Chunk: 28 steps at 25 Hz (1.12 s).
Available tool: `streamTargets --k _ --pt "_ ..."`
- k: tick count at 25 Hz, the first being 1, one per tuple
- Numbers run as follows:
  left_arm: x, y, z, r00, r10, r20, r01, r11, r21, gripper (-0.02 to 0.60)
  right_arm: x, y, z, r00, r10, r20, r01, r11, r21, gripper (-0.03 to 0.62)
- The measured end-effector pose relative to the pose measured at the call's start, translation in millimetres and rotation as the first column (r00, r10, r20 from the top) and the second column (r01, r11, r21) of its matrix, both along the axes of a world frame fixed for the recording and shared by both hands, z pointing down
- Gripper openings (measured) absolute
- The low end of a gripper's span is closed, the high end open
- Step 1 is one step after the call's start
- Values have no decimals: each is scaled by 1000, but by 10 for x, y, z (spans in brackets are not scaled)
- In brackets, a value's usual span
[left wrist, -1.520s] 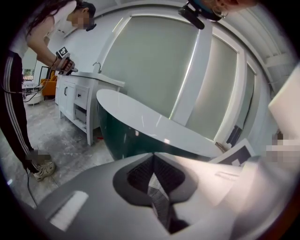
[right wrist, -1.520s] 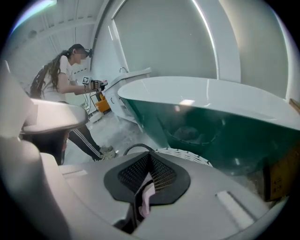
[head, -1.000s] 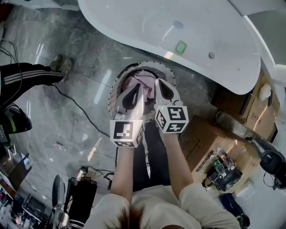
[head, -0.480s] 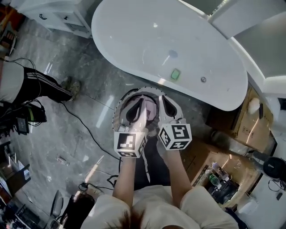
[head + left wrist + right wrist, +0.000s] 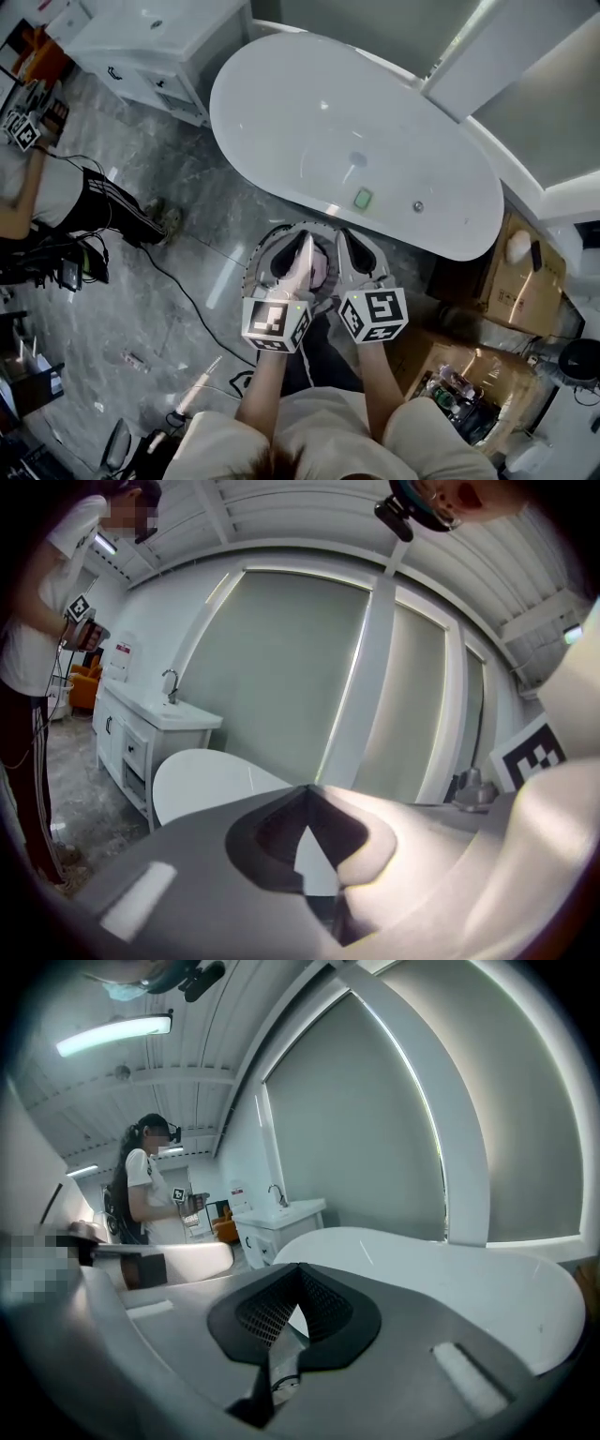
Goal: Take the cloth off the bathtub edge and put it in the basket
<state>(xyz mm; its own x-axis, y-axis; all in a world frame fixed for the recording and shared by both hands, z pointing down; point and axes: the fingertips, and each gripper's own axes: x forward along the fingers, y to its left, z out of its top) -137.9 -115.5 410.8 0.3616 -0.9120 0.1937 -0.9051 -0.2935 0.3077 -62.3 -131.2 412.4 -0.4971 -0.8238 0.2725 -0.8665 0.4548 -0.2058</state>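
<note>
The pink cloth [image 5: 319, 271] lies inside the round wire basket [image 5: 256, 260] on the floor, just in front of the white bathtub [image 5: 356, 141]. Both grippers hang side by side above the basket and hide most of it. My left gripper [image 5: 302, 241] is shut and holds nothing, and so is my right gripper [image 5: 341, 236]. In the left gripper view the left gripper [image 5: 307, 791] points level over the bathtub [image 5: 202, 778]. In the right gripper view the right gripper [image 5: 300, 1269] has its jaws pressed together, with the bathtub [image 5: 422, 1260] beyond.
A small green square [image 5: 363, 199] sits on the tub floor. A white vanity cabinet [image 5: 155, 52] stands at the far left. Another person [image 5: 56, 202] stands at the left with cables [image 5: 178, 281] across the floor. Cardboard boxes [image 5: 525, 281] crowd the right.
The head view has pulled up and back, showing the whole tub. Both grippers have stayed shut and close together over the basket, which looks smaller beneath them.
</note>
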Motion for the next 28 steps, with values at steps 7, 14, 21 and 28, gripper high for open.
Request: streamTargets --k 7,14,21,28 --pt "109 185 -586 999 38 8 -38 998 57 2 94 191 -583 1000 -20 1 20 998 52 -3" --pt "201 434 -1092 996 92 9 -92 987 129 2 131 403 -1090 999 -39 6 38 993 108 -3" --pt "194 661 -1468 994 109 30 -112 975 194 2 153 602 -1508 999 -52 5 51 983 174 -3" --pt "90 825 -1717 994 105 38 -111 967 228 2 115 819 -1812 998 -67 15 62 973 222 -3"
